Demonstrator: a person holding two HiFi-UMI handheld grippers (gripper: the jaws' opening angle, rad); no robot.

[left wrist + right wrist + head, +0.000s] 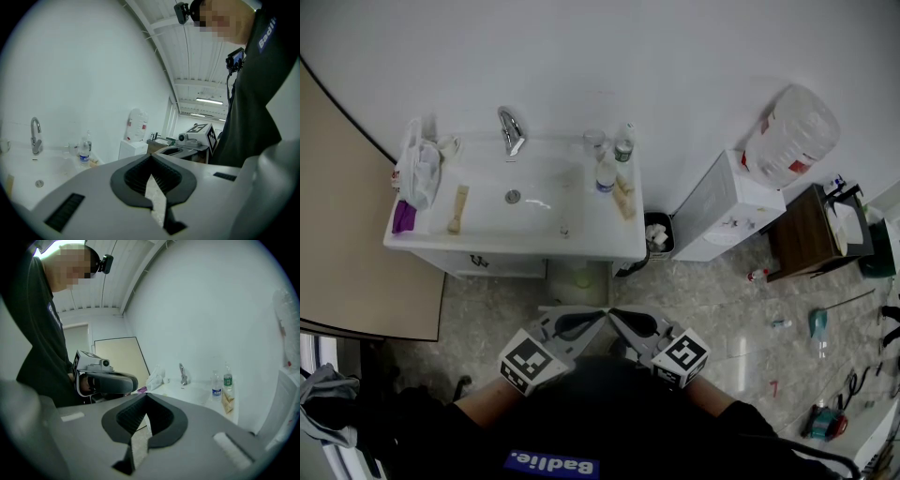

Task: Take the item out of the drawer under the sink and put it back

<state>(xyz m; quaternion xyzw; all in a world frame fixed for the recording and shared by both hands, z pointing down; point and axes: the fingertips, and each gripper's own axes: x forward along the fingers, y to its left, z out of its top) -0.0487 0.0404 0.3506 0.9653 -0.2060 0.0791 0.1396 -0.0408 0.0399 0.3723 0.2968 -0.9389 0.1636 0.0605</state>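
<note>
1. While the person stands facing the sink (581, 246), the left tool (596, 315) and right tool (619, 315) sit low by the body, their tips nearly meeting.
2. The left tool's jaws are pressed together with nothing between them.
3. The right tool's jaws are pressed together too, and empty.
4. The drawer (480, 263) under the sink looks shut, well apart from both tools, and hides its contents.

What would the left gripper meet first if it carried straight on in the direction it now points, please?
Most likely the right gripper: the left gripper points inward towards its tip, which is close ahead. Depth is hard to judge, so it might just slip past.
</note>
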